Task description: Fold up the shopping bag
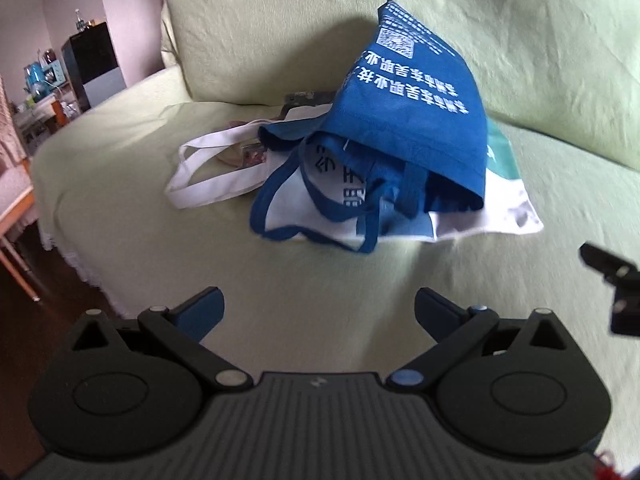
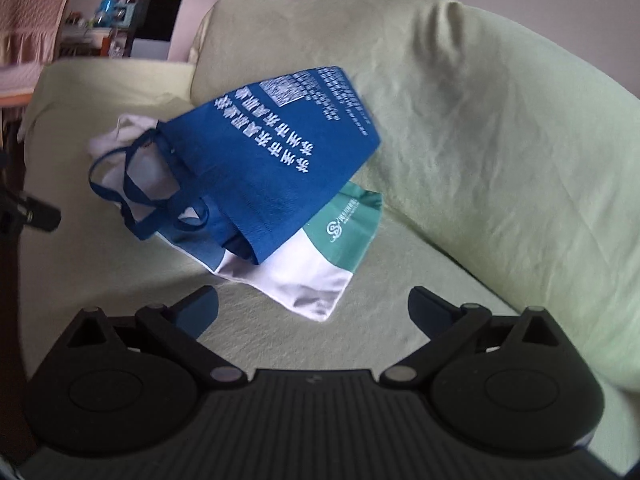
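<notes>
A blue shopping bag [image 1: 416,120] with white print lies crumpled on the sofa seat, its far end propped against the backrest, its blue handles [image 1: 280,208] toward me. It also shows in the right wrist view [image 2: 272,152]. It rests on a white and green bag [image 2: 316,264], and a white bag [image 1: 208,172] lies to its left. My left gripper [image 1: 320,308] is open and empty, short of the bags. My right gripper [image 2: 314,306] is open and empty, just short of the white and green bag's corner.
The light green sofa [image 1: 280,60] has a tall backrest [image 2: 480,120] behind and right of the bags. The seat's left edge drops to a dark floor [image 1: 24,320]. A black cabinet [image 1: 92,64] and cluttered shelves stand far left. The right gripper's tip [image 1: 612,280] shows at the left view's right edge.
</notes>
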Motion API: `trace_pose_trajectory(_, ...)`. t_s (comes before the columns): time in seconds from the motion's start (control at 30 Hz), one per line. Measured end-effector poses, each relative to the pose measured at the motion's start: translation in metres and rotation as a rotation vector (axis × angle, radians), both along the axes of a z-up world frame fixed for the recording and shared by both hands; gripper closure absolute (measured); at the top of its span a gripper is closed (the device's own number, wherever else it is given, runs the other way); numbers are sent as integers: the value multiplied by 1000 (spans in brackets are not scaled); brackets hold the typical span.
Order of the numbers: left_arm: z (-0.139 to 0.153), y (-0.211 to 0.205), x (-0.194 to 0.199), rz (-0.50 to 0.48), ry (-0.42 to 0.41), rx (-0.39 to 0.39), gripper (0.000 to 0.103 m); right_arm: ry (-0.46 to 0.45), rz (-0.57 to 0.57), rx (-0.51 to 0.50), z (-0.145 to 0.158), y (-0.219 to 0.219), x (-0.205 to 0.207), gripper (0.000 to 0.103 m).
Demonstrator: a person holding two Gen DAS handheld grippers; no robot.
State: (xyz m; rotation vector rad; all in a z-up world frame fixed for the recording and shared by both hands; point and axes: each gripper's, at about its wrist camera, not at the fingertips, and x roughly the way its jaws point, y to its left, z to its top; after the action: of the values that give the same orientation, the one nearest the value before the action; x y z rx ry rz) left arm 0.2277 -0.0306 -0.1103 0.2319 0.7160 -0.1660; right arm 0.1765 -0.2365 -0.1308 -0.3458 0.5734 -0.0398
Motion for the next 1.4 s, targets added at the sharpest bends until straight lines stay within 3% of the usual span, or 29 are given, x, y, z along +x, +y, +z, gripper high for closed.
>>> trace_pose_trajectory(0.13,-16,5,38,-7,-16,-21,7,40,33,-12,-27,12,43,26)
trace_pose_trajectory(0.2,-21,7,49,-8,-23,-26,7,61,35,-11,-40,19,63,44)
trace_pose_trajectory(0.33,-31,-1,62,-15,-26,-42,7,78,3,-41,-66,32,95,59)
trace_pose_trajectory(0.37,-30,-2,61,-21,-33,-44,7,75,-7,-52,-70,34,100,69)
trace_pose_trajectory(0.4,-29,-3,59,-28,-40,-45,6,71,-15,-53,-72,35,105,91)
trace_pose_trajectory(0.5,-26,-7,56,-48,-62,-50,6,31,-18,22,-61,25,99,99)
trace_pose_trajectory(0.67,-22,-12,49,-80,-97,-58,6,-51,-87,49,-6,-12,32,100)
trace_pose_trajectory(0.83,-32,-28,44,-133,-87,-51,6,20,-175,12,21,-51,-21,96)
trace_pose_trajectory(0.9,-37,-38,52,-158,-75,-27,7,62,-197,11,16,-61,-28,67)
trace_pose_trajectory(0.93,-43,-44,54,-166,-82,0,10,90,-210,23,8,-66,-30,63)
trace_pose_trajectory(1.03,-61,-54,67,-179,-99,108,24,163,-242,54,-18,-74,-34,62)
trace_pose_trajectory(1.17,-84,-61,84,-199,-124,228,29,197,-244,93,-39,-72,-37,53)
trace_pose_trajectory(1.3,-98,-72,89,-236,-189,297,30,189,-250,94,-51,-75,-34,45)
trace_pose_trajectory(1.4,-101,-77,97,-242,-240,317,41,179,-266,107,-58,-82,-32,44)
